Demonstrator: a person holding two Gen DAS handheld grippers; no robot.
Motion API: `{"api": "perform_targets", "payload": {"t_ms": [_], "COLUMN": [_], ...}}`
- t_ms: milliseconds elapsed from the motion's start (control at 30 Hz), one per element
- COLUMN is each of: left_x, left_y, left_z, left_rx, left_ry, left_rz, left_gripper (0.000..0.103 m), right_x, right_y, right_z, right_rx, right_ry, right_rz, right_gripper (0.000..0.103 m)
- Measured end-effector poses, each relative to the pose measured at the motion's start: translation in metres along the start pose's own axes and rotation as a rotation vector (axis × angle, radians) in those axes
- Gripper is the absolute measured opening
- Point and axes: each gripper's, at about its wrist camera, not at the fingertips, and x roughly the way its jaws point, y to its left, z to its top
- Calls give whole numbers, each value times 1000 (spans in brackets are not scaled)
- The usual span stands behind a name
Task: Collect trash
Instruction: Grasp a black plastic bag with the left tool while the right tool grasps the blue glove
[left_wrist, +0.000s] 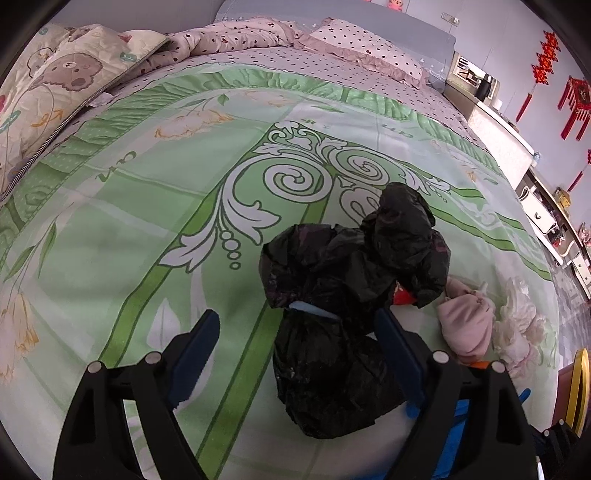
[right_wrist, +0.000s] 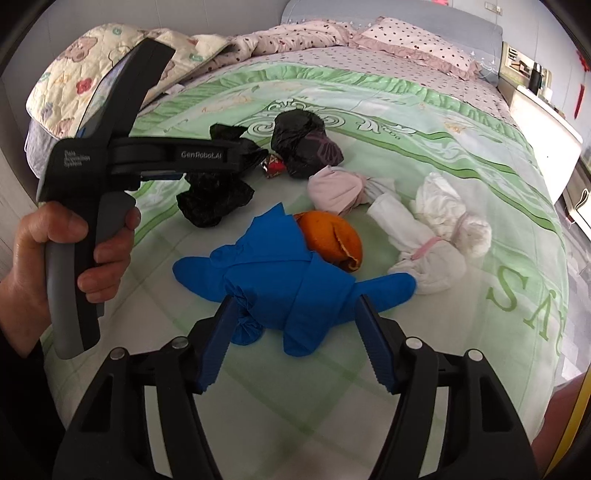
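A crumpled black plastic bag (left_wrist: 332, 369) lies on the green flowered bed sheet (left_wrist: 147, 229). My left gripper (left_wrist: 295, 314) stands open astride it; the left finger is clear of the bag, the right finger close against it. A second black bag (left_wrist: 406, 236) sits just beyond. In the right wrist view a knotted blue bundle (right_wrist: 295, 280) lies between the fingers of my right gripper (right_wrist: 297, 301), which is open around it. An orange peel (right_wrist: 332, 240) rests behind the bundle. A hand (right_wrist: 66, 251) holds the left gripper over the black bag (right_wrist: 214, 199).
A pink bundle (right_wrist: 336, 190), a white tied bundle (right_wrist: 432, 236) and a small red wrapper (right_wrist: 273, 166) lie on the sheet. Folded quilts (right_wrist: 92, 74) and a pillow (right_wrist: 417, 44) sit at the bed's head. The bed edge and cabinets (left_wrist: 517, 155) are to the right.
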Motion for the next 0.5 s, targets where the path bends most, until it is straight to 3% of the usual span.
{"api": "perform_targets", "payload": {"t_ms": [167,333,500], "left_x": [12,14,14], "left_y": [0,-1,1], "left_z": [-1,-1,0], "left_rx": [7,26,25], "left_ry": [24,0,-11], "left_rz": [5,47,58], "left_gripper": [62,37,28], "right_x": [16,20,20], "right_y": [1,2,-3], "right_z": [2,6,7], "right_rx": [12,9,26], "right_ry": [18,11,11], "right_rz": [12,30,55], "right_gripper": [53,35,23]}}
